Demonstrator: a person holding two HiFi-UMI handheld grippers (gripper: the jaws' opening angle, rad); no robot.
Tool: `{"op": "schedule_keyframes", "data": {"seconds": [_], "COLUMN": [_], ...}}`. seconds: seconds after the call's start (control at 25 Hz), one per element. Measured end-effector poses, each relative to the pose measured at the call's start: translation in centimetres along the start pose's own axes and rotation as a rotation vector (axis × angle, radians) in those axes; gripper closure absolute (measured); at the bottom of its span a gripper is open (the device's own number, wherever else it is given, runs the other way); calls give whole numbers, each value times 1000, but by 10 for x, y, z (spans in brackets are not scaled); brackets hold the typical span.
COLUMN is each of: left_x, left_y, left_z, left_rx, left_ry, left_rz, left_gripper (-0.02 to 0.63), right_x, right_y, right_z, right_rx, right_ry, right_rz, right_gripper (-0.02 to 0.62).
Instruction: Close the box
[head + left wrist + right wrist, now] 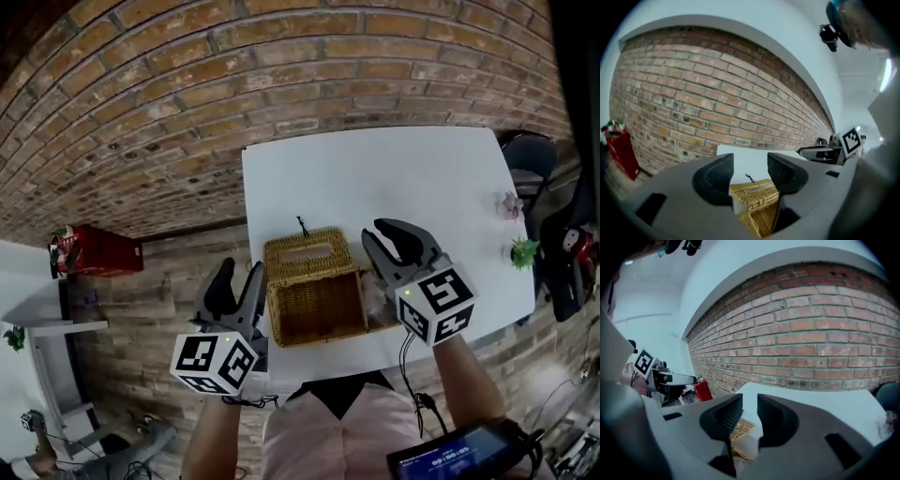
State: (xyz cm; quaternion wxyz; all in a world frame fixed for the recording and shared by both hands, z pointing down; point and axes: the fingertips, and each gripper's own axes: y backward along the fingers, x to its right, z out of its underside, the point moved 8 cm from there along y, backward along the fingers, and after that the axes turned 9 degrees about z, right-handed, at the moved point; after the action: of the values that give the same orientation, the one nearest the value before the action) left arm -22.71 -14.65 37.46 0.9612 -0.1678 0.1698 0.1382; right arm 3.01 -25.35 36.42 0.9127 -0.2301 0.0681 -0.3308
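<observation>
The wicker box [314, 302] sits at the desk's [394, 178] near edge, long axis along that edge. The left gripper [240, 274] and the right gripper [375, 234] flank its ends, both close, fingers apart and holding nothing.

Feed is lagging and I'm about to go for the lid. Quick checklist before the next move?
1. Left gripper jaws apart, nothing between them: ok.
2. Right gripper jaws apart, gripping nothing: ok.
3. Tan woven wicker box sits between both grippers on the white table: ok.
4. Slotted wicker lid fully seated on the box: cannot tell.
5. Whitish material beside the box's right side, clear of the lid: cannot tell.
</observation>
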Motion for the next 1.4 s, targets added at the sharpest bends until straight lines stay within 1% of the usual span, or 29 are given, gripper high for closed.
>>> {"op": "schedule_keyframes", "data": {"seconds": [0.08, 0.16, 0.24, 0.32, 0.4, 0.44, 0.48, 0.56, 0.6, 0.68, 0.76, 0.88, 1.0, 1.12, 1.28, 1.4], "left_x": [-14, -24, -35, -45, -55, -59, -63, -68, -69, -73, -75, -80, -83, -84, -88, -89], "left_y": [-13, -24, -36, -46, -50, -52, -55, -60, -62, -66, -67, -68, -67, -71, -78, -81], "left_z": [8, 16, 25, 35, 44, 48, 52, 59, 62, 69, 74, 82, 89, 94, 95, 96], "left_rx": [-42, -92, -139, -182, -233, -262, -290, -337, -353, -374, -392, -429, -469, -477, -504, -505], "left_ry": [106, 156, 194, 259, 313, 327, 339, 384, 419, 494, 548, 559, 567, 636, 668, 716], "left_rz": [18, 21, 35, 64, 91, 107, 130, 192, 223, 269, 290, 283, 276, 310, 364, 407], "left_gripper": [371, 367, 353, 334, 325, 322, 311, 296, 291, 284, 282, 276, 245, 245, 245, 245], "right_x": [11, 20, 28, 36, 41, 43, 43, 44, 43, 40, 38, 37, 33, 32, 26, 25], "right_y": [-19, -38, -57, -75, -87, -93, -99, -111, -116, -122, -126, -133, -138, -144, -151, -155], "right_z": [7, 18, 29, 39, 47, 49, 51, 60, 65, 73, 82, 90, 92, 96, 104, 105], "right_rx": [-78, -186, -301, -406, -506, -551, -592, -675, -720, -804, -872, -939, -976, -1006, -1044, -1042], "right_ry": [-45, -106, -178, -258, -339, -381, -422, -492, -508, -511, -528, -594, -674, -683, -699, -702], "right_rz": [-63, -152, -254, -349, -428, -469, -513, -591, -619, -659, -687, -721, -786, -815, -861, -843], "right_gripper": [488, 466, 420, 402, 397, 385, 359, 356, 345, 322, 318, 318, 318, 318, 319, 332]}}
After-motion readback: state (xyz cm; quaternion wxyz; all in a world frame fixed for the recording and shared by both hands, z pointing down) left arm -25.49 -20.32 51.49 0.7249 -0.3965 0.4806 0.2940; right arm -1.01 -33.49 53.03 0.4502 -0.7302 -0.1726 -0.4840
